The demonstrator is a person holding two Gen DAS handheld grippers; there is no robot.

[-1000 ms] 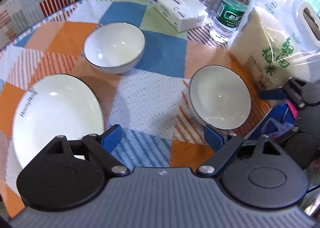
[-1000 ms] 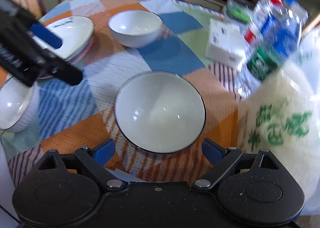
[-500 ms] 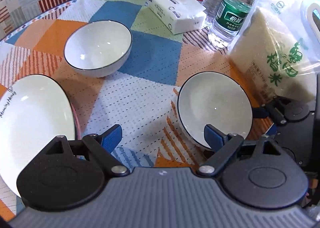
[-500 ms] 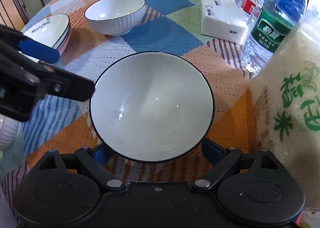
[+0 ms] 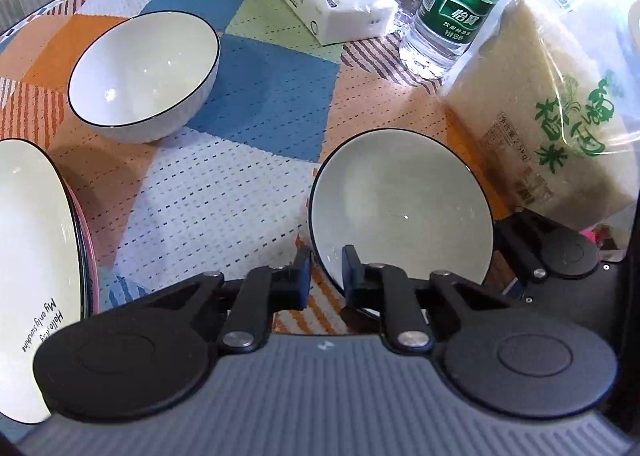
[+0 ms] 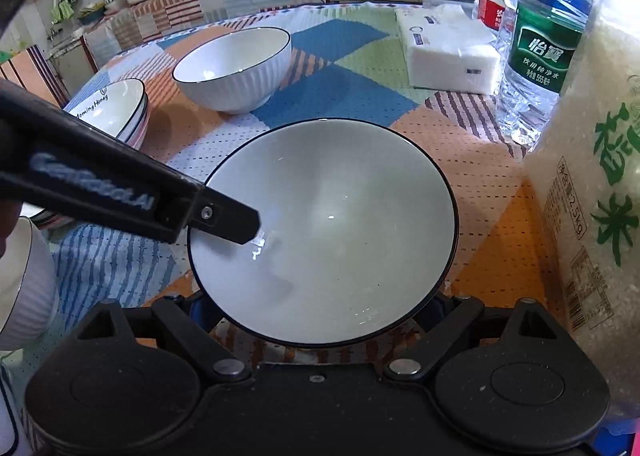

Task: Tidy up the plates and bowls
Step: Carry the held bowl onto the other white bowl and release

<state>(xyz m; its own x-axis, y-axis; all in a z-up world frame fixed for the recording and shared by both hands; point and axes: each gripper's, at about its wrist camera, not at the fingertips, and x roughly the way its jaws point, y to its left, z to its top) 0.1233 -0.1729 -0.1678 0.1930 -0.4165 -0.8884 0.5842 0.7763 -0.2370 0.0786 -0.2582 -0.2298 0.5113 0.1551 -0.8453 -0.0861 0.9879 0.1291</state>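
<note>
A white bowl with a dark rim (image 5: 400,208) (image 6: 328,232) stands on the patchwork cloth. My left gripper (image 5: 326,268) straddles its near-left rim with the jaws closing. One finger (image 6: 224,216) rests on the inner wall, the other is outside, and the pads pinch the rim. My right gripper (image 6: 320,308) is low at the bowl's near side. Its jaws stand wide, and the bowl between them hides most of the pads. A second, ribbed bowl (image 5: 144,72) (image 6: 236,68) sits farther back. Stacked plates (image 5: 32,256) (image 6: 116,104) lie at the left.
A large bag of rice (image 5: 540,116) (image 6: 592,176) stands close on the right, with water bottles (image 5: 452,16) (image 6: 540,56) and a tissue pack (image 5: 332,4) (image 6: 448,52) behind it. Another ribbed bowl (image 6: 24,288) sits at the near left. A kitchen counter lies beyond the table.
My left gripper moved right and down to the near bowl, and its jaws went from wide apart to closed over the rim. The right gripper sank until the bowl lay between its fingers.
</note>
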